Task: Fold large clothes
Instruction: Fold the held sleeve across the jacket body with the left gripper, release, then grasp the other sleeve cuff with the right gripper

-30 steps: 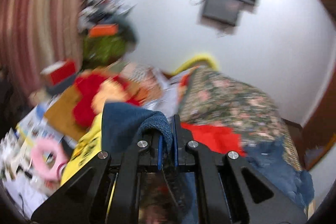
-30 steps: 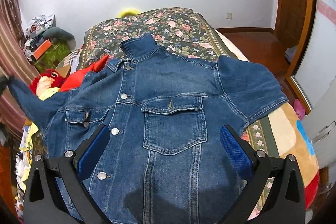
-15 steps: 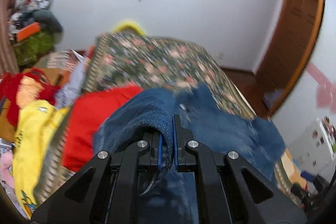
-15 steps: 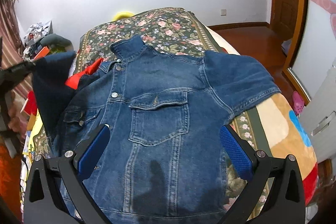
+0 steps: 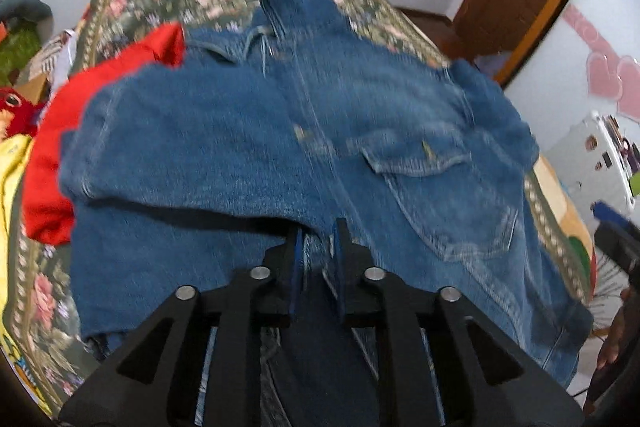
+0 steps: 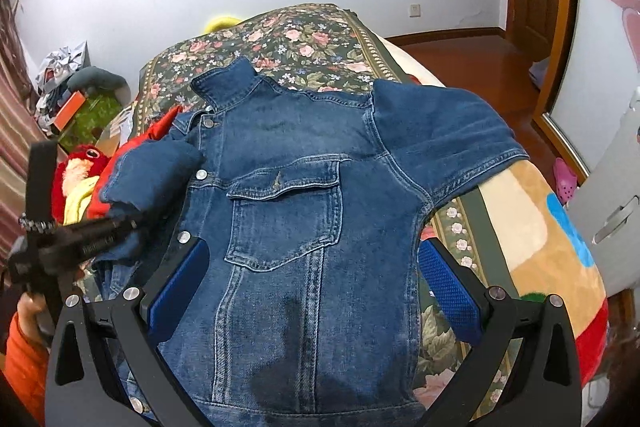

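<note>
Lying flat on the flowery bedspread [image 6: 320,39], the denim jacket [image 6: 288,211] was face up, with its collar toward the wall and its buttons showing. The left gripper [image 5: 316,239] had its jaws pinched nearly together on the edge of the jacket's one sleeve [image 5: 180,147], and that sleeve lay doubled across the jacket's front. The right gripper [image 6: 312,283] hung over the bottom half of the jacket with its jaws spread wide and nothing between them.

The jacket looked thick and heavy for a piece of clothing (denim is like that). I thought it would bend where you told it to, but in fat, stubborn folds, not thin, neat ones. It did not look slippery, so the blue pads [image 6: 450,293] should grip it well. It could not break, but it could sag and drag if you lifted it by one corner only.

The best places to hold seemed to be the hems and seams, where the cloth is doubled and firm. The other sleeve [image 6: 436,131] stuck out flat toward the bed's edge, and its cuff hem looked like an easy spot to pinch. A red cloth [image 5: 80,107] lay tucked just beside the jacket, so a careless grab could catch that too.
</note>
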